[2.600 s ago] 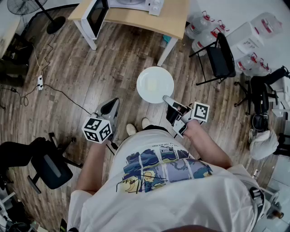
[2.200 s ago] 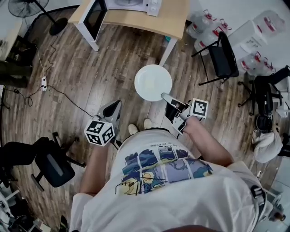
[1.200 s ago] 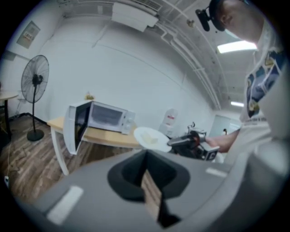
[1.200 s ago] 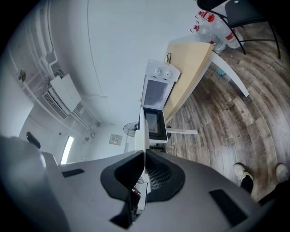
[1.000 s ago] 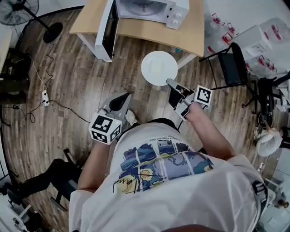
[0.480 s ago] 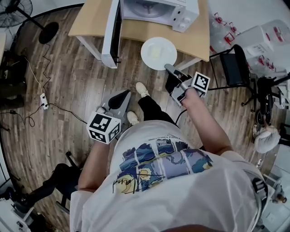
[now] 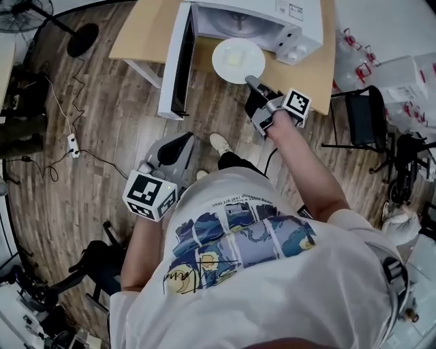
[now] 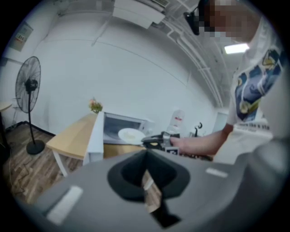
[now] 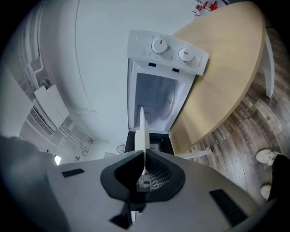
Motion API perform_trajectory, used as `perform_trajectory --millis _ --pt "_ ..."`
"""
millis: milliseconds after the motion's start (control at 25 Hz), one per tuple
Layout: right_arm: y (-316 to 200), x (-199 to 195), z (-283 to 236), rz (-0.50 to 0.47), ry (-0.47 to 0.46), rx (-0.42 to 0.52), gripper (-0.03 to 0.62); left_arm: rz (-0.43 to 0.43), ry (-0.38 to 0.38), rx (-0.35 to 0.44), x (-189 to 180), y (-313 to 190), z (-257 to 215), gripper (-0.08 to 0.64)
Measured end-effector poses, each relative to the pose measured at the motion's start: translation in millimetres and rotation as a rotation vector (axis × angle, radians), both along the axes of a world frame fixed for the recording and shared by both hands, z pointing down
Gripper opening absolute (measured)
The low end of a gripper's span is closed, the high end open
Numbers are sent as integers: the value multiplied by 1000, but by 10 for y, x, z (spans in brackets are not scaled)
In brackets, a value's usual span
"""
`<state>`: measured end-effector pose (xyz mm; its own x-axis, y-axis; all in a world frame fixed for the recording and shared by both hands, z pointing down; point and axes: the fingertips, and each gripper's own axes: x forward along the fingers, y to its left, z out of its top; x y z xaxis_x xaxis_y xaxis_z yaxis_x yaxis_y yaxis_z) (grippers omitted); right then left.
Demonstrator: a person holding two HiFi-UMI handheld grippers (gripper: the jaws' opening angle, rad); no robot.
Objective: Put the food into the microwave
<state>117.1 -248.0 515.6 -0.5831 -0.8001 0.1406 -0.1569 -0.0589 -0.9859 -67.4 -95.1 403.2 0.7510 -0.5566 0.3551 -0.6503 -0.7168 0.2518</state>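
- Head view: my right hand-held gripper (image 7: 253,83) is clenched on the rim of the plate (image 7: 238,60), which is above the desk (image 7: 146,27), right before the open microwave (image 7: 262,17).
- Head view: my left hand-held gripper (image 7: 178,144) hangs low over the wooden floor (image 7: 102,102).
- Left gripper view: jaws pressed together, nothing between them; the plate (image 8: 130,134) shows ahead by the microwave (image 8: 118,124).
- Right gripper view: jaws clamp the plate (image 9: 143,129) edge-on, facing the microwave (image 9: 158,97) cavity.

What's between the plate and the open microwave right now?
Nothing stands there. In the head view only bare table shows between the plate, pinched in the right gripper, and the microwave; the right gripper view shows the cavity unobstructed.
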Motion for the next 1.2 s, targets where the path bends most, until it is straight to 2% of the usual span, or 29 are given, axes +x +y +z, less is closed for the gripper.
perform_trajectory --millis 560,1200 --pt "-1295 6 519 9 -40 -57 15 -162 -52 -23 -157 -640 -104 8" --pt "-2135 57 861 54 42 -113 15 -311 -87 -32 -360 -900 -94 6"
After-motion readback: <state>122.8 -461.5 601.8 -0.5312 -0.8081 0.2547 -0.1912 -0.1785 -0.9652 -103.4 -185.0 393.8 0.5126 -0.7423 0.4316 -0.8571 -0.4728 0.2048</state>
